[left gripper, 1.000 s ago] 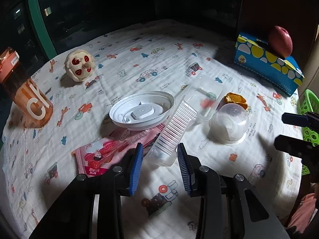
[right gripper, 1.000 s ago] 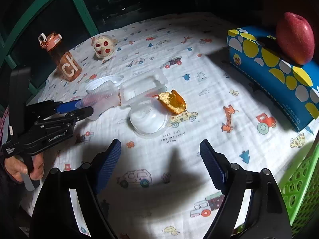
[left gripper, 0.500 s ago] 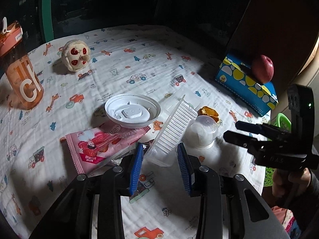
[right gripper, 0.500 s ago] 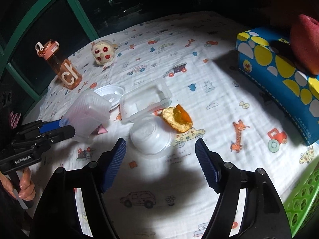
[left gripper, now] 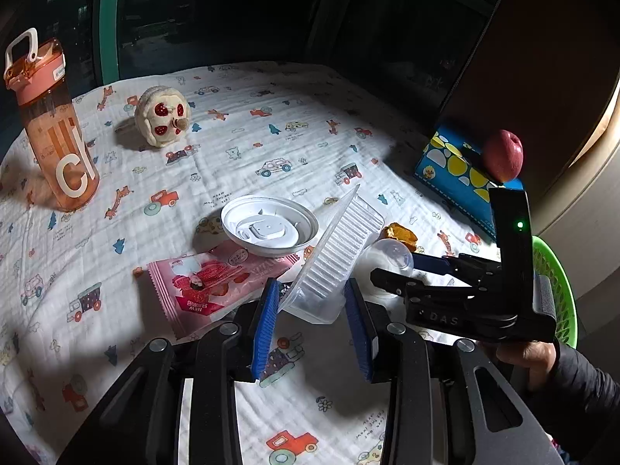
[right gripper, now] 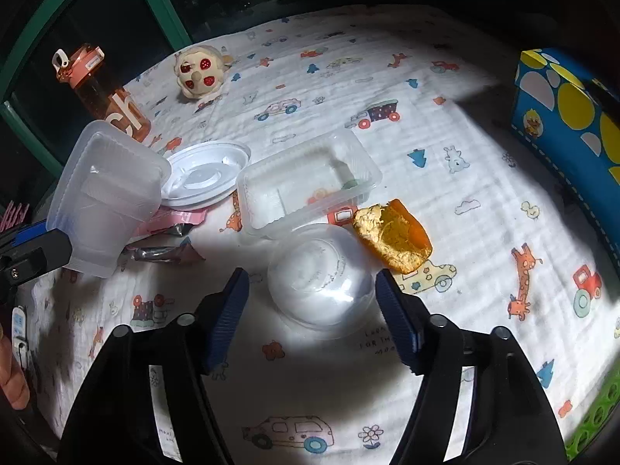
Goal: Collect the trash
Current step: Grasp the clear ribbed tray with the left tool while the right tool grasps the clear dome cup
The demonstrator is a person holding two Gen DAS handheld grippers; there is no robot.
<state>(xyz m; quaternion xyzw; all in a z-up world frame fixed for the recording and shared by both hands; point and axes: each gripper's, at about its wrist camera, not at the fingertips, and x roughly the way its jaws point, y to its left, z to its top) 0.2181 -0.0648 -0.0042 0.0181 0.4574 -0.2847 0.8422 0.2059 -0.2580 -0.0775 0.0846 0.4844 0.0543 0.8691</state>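
Left wrist view shows the left tongs (left gripper: 312,317) pinching a clear ribbed plastic tray (left gripper: 333,259), tilted and lifted off the tabletop (left gripper: 240,143). Right wrist view shows the right tongs (right gripper: 312,306) spread wide on both sides of a clear dome lid (right gripper: 319,275), not touching it. Just beside the lid lie an orange peel (right gripper: 393,234) and a second clear tray (right gripper: 306,184).

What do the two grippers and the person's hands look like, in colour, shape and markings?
Both the left gripper and the right gripper have black frames with round silver bolts and blue ribbed pads. The right gripper's body shows a green light and pale lettering. A dark sleeve covers the right wrist; the fingers are bare.
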